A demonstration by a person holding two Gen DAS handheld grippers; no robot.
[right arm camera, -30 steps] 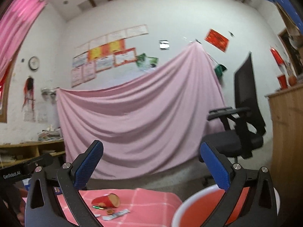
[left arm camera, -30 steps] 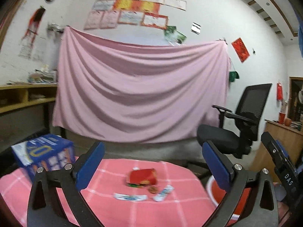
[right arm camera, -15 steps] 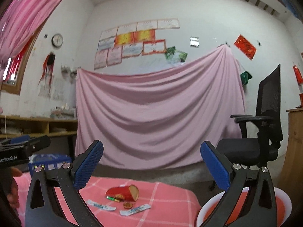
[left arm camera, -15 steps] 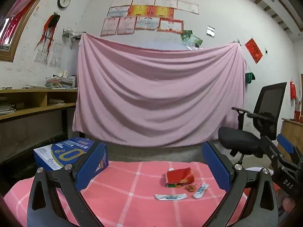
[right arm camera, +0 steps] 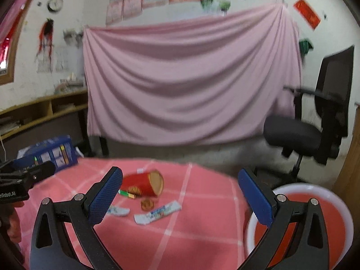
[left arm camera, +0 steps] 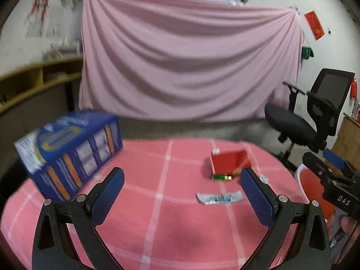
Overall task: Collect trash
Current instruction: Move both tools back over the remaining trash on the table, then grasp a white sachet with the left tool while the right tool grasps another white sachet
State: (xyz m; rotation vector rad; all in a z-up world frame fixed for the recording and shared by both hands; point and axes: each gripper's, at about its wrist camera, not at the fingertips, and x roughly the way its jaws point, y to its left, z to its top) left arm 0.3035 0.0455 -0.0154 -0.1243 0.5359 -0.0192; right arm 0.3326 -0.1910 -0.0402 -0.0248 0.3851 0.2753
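Trash lies on the pink checked tablecloth (left arm camera: 157,202): a crushed red carton (left arm camera: 229,160) (right arm camera: 144,183), a small green wrapper (left arm camera: 221,177) (right arm camera: 126,194), a white-and-blue sachet (left arm camera: 219,197), a second sachet (right arm camera: 157,211) and a round brown bit (right arm camera: 146,204). A red basin with a white rim (right arm camera: 315,220) (left arm camera: 315,191) stands at the table's right. My left gripper (left arm camera: 180,193) is open and empty above the cloth, left of the trash. My right gripper (right arm camera: 180,195) is open and empty, the trash between its fingers in view.
A blue printed box (left arm camera: 67,148) (right arm camera: 54,153) stands on the table's left. A black office chair (left arm camera: 310,114) (right arm camera: 315,121) is behind on the right. A pink sheet (left arm camera: 186,67) hangs on the back wall. Wooden shelves (left arm camera: 33,83) run along the left.
Both grippers have tilted down and moved closer over the table; the trash and blue box appear larger and nearer. Both grippers stay open.
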